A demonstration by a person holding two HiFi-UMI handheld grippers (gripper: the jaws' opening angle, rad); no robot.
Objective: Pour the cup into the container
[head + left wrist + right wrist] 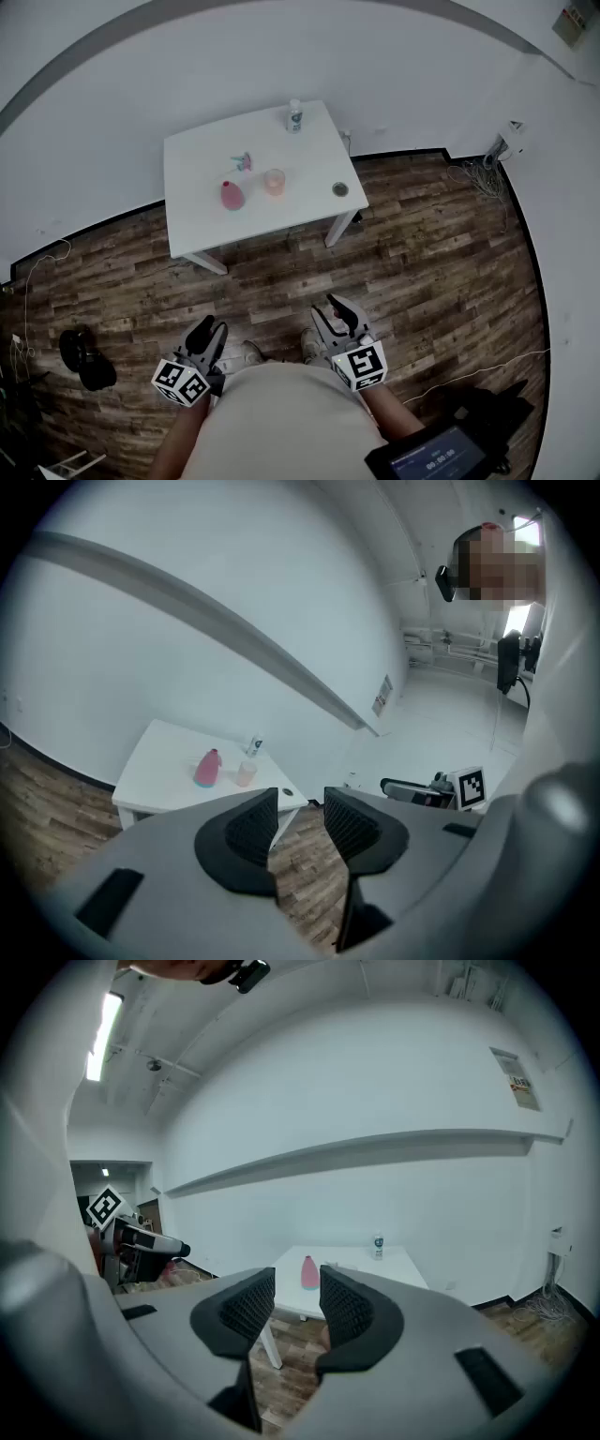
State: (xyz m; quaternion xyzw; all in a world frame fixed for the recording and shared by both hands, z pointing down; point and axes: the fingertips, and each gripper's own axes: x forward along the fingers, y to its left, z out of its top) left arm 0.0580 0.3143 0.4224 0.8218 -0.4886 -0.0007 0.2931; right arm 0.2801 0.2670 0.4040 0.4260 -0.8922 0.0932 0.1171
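Far ahead, a white table [202, 155] carries a pink container [232, 195] and, to its right, a pale orange cup [274, 182]. Both grippers are held close to the person's body, well short of the table. My left gripper [215, 327] has its jaws a little apart with nothing between them. My right gripper [330, 308] has its jaws drawn close and is empty. The left gripper view shows the left gripper [300, 804] with the container [207, 768] and cup [246, 773] small behind it. Beyond the right gripper [297, 1284], the container [309, 1272] stands on the table [361, 1265].
A small water bottle [294, 116] stands at the table's far edge, a dark round disc [339, 189] near its right edge, and a small pink-and-blue item [244, 161] behind the container. On the wooden floor lie a black bag [84, 356] and cables [483, 173]. A screen device [436, 457] sits at bottom right.
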